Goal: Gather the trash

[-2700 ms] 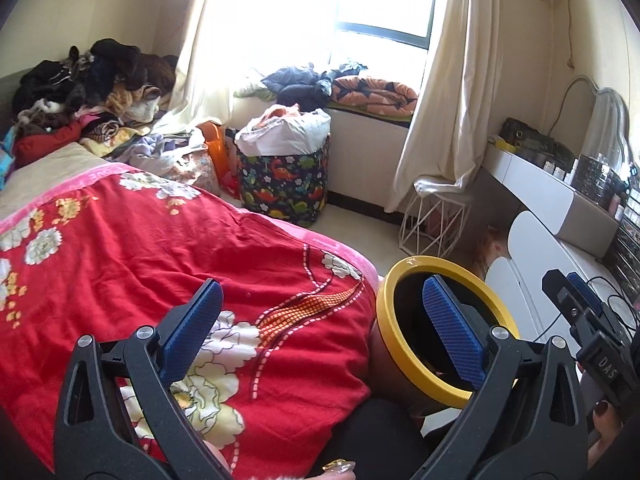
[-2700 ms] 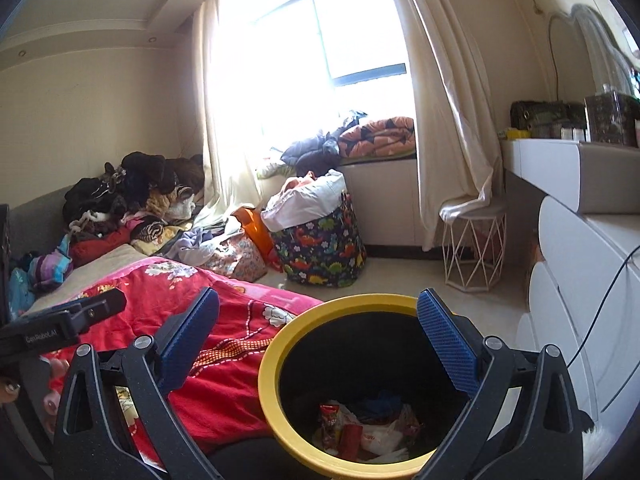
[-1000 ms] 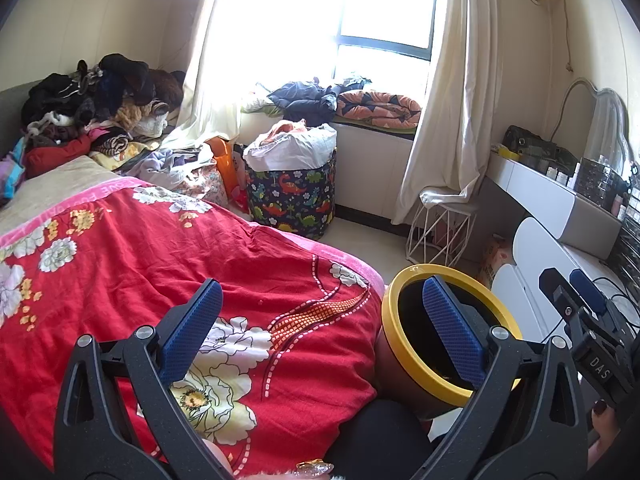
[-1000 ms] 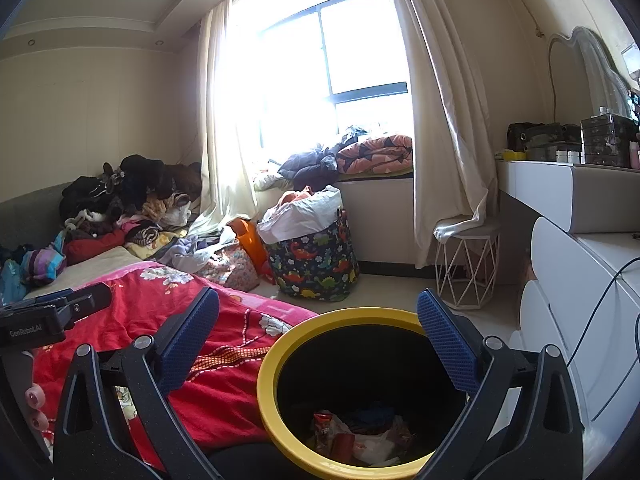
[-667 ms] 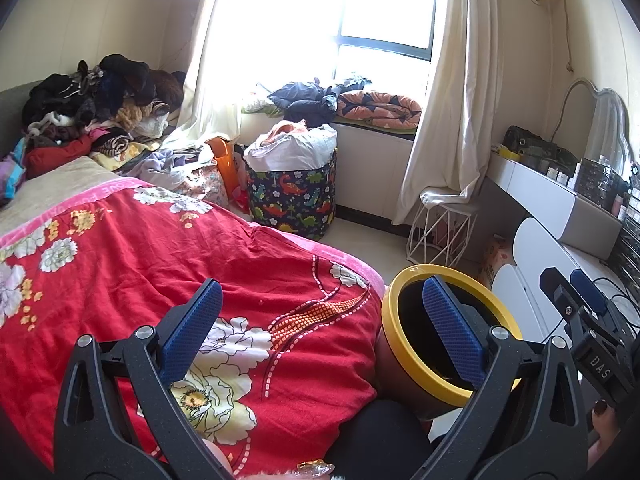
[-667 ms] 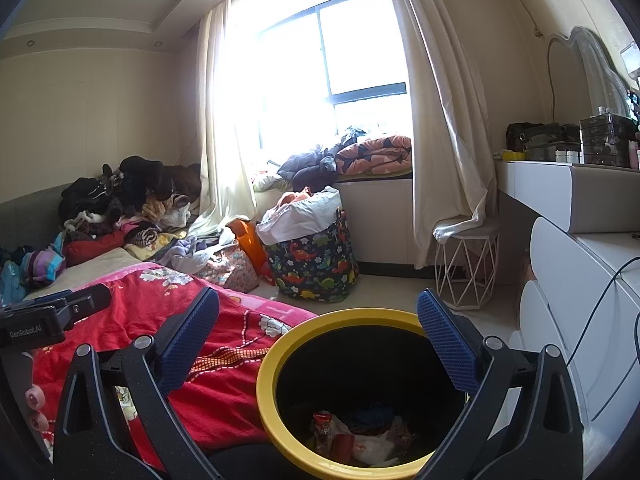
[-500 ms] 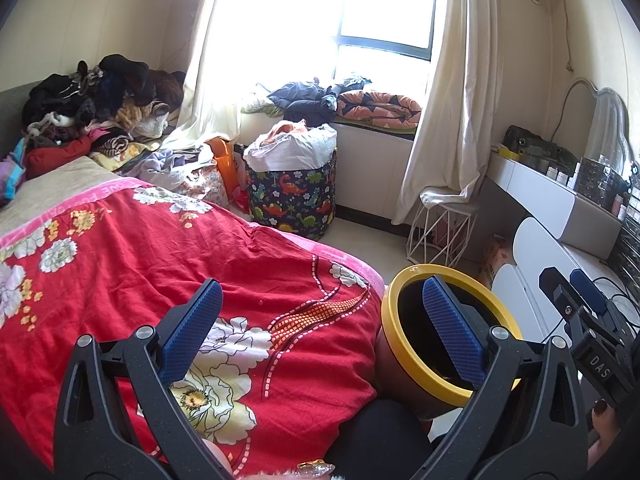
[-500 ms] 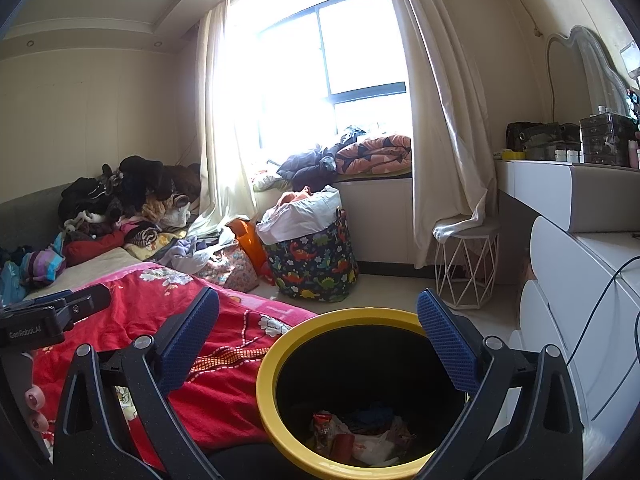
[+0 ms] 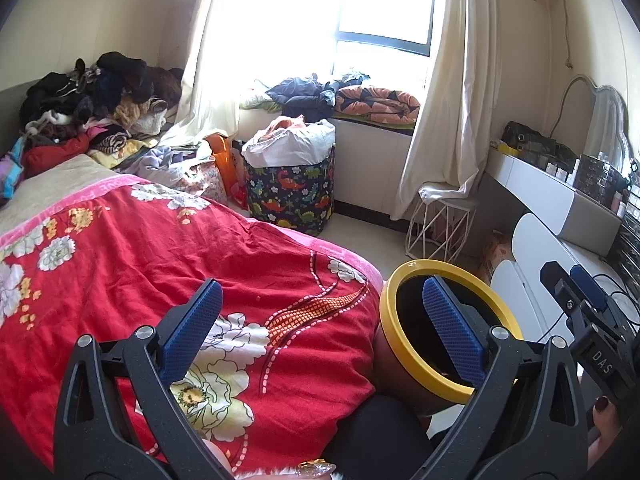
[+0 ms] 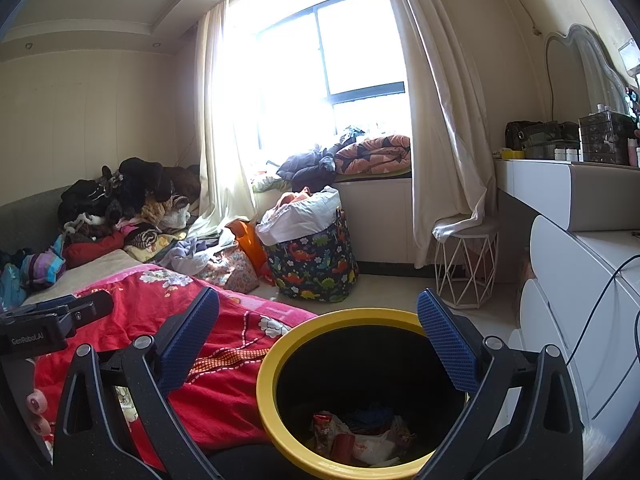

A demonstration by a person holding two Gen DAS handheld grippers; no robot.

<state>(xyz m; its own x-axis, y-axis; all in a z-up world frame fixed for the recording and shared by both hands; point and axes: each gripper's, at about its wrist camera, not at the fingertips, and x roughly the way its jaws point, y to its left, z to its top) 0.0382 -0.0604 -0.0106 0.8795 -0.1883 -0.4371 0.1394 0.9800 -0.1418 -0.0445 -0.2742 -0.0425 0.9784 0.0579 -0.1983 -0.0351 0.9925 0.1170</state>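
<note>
A yellow-rimmed bin [image 10: 280,364] stands on the floor beside the bed, and wrappers and crumpled trash [image 10: 356,436] lie at its bottom. My right gripper [image 10: 318,324] hangs open just above the bin's mouth, nothing between its blue pads. In the left wrist view the same bin [image 9: 390,320] sits at lower right. My left gripper [image 9: 320,316] is open and empty over the edge of the red floral bedspread [image 9: 120,264]. The right gripper's body [image 9: 580,312] shows at the far right of that view.
A dinosaur-print laundry basket [image 10: 316,260] stands by the window wall. A white wire stool [image 10: 466,264] is under the curtain. White drawers and a dresser [image 10: 580,280] line the right side. Piled clothes [image 10: 132,204] cover the bed's far end. A cable [image 10: 616,276] hangs over the drawers.
Both views lifted slightly between 2.7 s ago and 1 s ago, showing more of the room. Nothing has visibly moved over the last second; both grippers stay open.
</note>
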